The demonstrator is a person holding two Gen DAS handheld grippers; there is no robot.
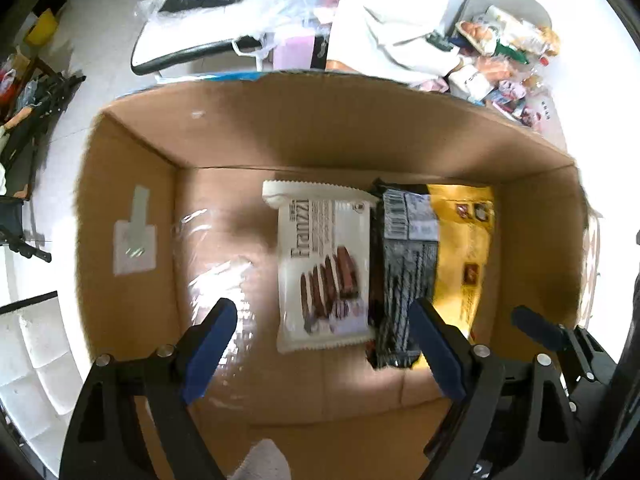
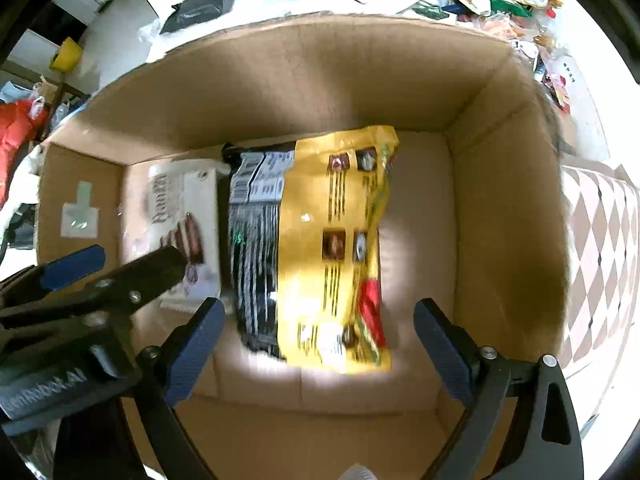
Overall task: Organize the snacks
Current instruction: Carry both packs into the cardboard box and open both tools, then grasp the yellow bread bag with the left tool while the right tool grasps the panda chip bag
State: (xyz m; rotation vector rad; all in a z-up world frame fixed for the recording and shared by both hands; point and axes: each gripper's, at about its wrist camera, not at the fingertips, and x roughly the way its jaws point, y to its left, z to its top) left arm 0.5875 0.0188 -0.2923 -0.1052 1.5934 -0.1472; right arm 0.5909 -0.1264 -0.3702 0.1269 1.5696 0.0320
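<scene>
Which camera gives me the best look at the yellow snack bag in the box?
Right wrist: the yellow bag fills the middle of the cardboard box, nearly all of its face showing, though blurred. In the left wrist view, the black packet covers much of the bag.

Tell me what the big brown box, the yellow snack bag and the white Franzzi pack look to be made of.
Big brown box: corrugated cardboard, matte, judging by its creased walls and folded bottom flaps.
Yellow snack bag: probably thin plastic film, glossy, since it crinkles and shows glare spots.
White Franzzi pack: likely plastic wrapper with a smooth sheen; its ends are serrated seals.
</scene>
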